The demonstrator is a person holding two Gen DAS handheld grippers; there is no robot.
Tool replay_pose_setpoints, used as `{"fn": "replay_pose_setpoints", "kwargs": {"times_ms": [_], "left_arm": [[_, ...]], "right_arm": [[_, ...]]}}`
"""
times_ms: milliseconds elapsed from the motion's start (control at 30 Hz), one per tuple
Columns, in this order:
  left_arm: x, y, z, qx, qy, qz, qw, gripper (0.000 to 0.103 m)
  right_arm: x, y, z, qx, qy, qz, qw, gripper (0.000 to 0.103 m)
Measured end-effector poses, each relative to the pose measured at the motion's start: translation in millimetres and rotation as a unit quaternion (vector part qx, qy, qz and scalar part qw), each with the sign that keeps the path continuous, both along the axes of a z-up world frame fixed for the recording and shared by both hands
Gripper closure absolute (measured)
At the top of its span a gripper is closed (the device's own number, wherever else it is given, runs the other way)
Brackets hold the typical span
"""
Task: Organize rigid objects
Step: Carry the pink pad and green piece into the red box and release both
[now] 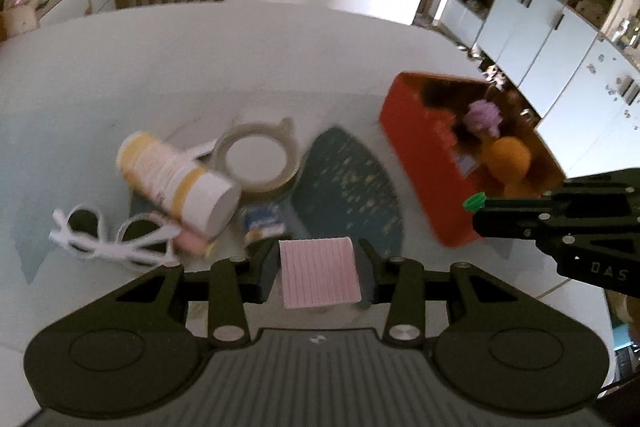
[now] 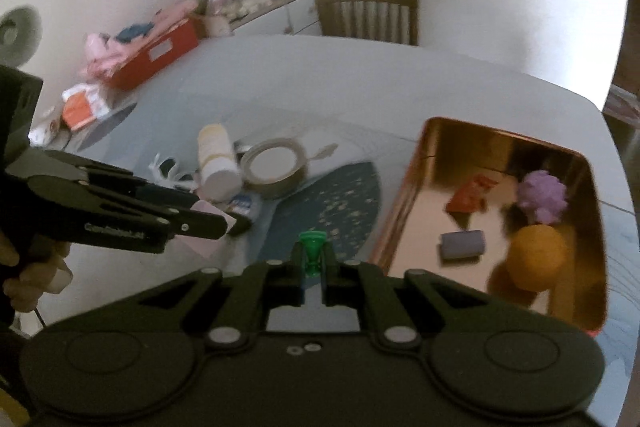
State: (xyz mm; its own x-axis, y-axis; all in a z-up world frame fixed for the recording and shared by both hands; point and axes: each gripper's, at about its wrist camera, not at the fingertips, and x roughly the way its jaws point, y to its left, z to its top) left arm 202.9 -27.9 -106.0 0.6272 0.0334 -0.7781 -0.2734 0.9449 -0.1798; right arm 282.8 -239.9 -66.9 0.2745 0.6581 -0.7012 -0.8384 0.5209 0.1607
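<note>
Two things are already lifted, one in each hand. Our left tongs (image 1: pixel 318 277) are clamped on a pink pad (image 1: pixel 320 273), a flat ribbed square that stands between the two pads above the bench (image 1: pixel 160 67). Our right tongs (image 2: pixel 314 263) are pressed together on a small green piece (image 2: pixel 313 251), something like a cap or a tiny funnel; in the left view the same piece shows at the tip of the right tongs, just beside the near corner of the red box (image 1: pixel 416 155).

We judge the pink pad to be light and a little soft, so it can bend or slide if we squeeze only the edge; a hold across its middle, as now, seems best. The green piece looks like hard plastic, very light and smooth. It is held only by its narrow waist, so it may turn or slip out if the hand rolls fast.

The box lies open on the right side of the bench and already holds an orange ball (image 2: pixel 536 255), a purple spiky ball (image 2: pixel 542 197), a grey roll (image 2: pixel 462 245) and a red packet (image 2: pixel 470 197).

Still on the bench, well apart from the box, lie a white bottle (image 1: pixel 180 183) on its side, a ring of tape (image 1: pixel 256 159), white sunglasses (image 1: pixel 108 239) and a dark blue mat (image 1: pixel 352 187). The bottle is round and can roll; we would take it across its body. The sunglasses look fragile at the arms.
</note>
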Motion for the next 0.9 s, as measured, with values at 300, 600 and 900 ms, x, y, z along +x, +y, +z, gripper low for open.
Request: {"fn": "replay_pose_setpoints", "kwargs": {"times_ms": [300, 600, 900], "left_arm": [[46.3, -19.7, 31.7, 0.011, -0.037, -0.032, 0.9987, 0.062], [124.9, -56.7, 49.1, 0.031, -0.060, -0.100, 0.9927, 0.062], [193.6, -95.3, 28.2, 0.044, -0.028, -0.151, 0.9871, 0.062]], "right_arm": [[32.8, -32.2, 8.4, 0.018, -0.010, -0.051, 0.999, 0.097], [61.8, -47.0, -13.6, -0.010, 0.009, -0.091, 0.996, 0.097], [80.7, -43.8, -26.1, -0.029, 0.033, -0.096, 0.994, 0.097]]}}
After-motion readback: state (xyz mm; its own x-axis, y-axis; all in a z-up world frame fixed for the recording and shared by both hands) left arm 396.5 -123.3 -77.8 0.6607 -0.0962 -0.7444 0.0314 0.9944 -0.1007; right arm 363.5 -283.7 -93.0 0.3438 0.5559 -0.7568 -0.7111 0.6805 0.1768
